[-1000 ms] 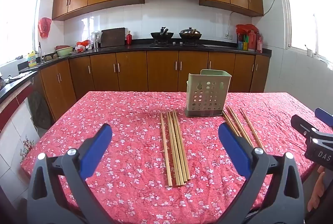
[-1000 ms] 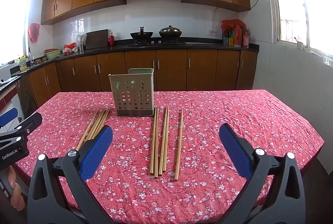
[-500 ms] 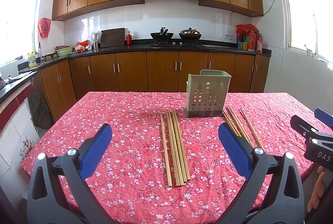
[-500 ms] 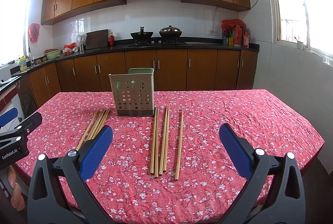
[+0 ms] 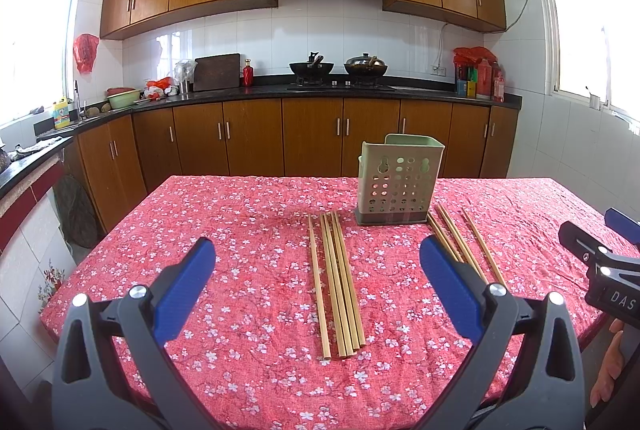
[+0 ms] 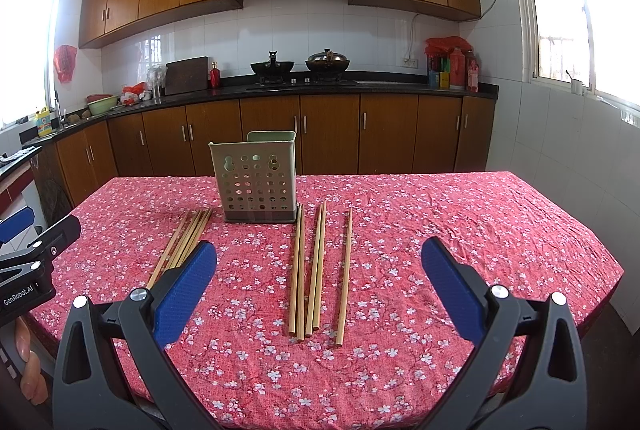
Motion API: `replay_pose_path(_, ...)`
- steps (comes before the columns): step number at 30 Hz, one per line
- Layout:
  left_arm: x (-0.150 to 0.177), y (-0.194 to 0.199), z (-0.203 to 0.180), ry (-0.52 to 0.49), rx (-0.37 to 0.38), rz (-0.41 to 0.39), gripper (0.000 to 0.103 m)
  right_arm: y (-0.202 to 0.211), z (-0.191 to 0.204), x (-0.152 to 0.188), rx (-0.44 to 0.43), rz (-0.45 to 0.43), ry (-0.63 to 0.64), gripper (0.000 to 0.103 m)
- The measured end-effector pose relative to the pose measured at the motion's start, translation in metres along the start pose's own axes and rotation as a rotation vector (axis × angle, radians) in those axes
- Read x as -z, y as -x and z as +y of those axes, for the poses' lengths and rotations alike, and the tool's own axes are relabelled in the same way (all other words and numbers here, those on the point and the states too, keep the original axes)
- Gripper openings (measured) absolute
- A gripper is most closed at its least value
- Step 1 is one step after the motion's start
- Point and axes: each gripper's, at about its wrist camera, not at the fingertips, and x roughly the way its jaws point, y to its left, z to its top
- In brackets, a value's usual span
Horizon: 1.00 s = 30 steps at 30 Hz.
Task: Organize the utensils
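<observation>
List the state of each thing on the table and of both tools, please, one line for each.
Left tool: open, holds nothing, above the tablecloth.
Right tool: open, holds nothing.
Pale green perforated plastic utensil holder: upright; no utensil shows above its rim.
Left group of bamboo chopsticks: lying flat, side by side.
Right group of bamboo chopsticks: lying flat, one slightly apart.

Left gripper (image 5: 318, 270): jaws spread wide, nothing between the blue pads (image 5: 185, 286); right gripper (image 6: 319, 270): likewise spread wide and unloaded; both level, side by side, pointing forward.
</observation>
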Motion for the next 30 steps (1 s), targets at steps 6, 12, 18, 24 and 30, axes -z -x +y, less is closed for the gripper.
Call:
replay_pose_path(6,0.0,-0.0001,0.0,0.0,0.001,0.0,0.099,0.0001,0.0,0.0,0.0,0.0,0.001,0.101)
replay_pose_path(12,0.0,-0.0001,0.0001,0.0,0.001,0.0,0.099,0.0002,0.0,-0.0001,0.0,0.0,0.0,0.101)
replay_pose_path(18,0.0004,-0.0012,-0.001,0.0,0.0,0.0,0.099,0.0004,-0.0002,-0.0001,-0.001,0.0,0.0,0.101)
replay_pose_path(24,0.0008,-0.0025,-0.0022,0.001,0.0,0.0,0.099,0.0005,-0.0003,-0.0003,0.0,0.0,-0.001,0.101)
replay_pose_path(30,0.0012,-0.0038,-0.0035,0.0,0.0,-0.001,0.099,0.0006,-0.0004,-0.0004,-0.001,0.0,-0.001,0.101)
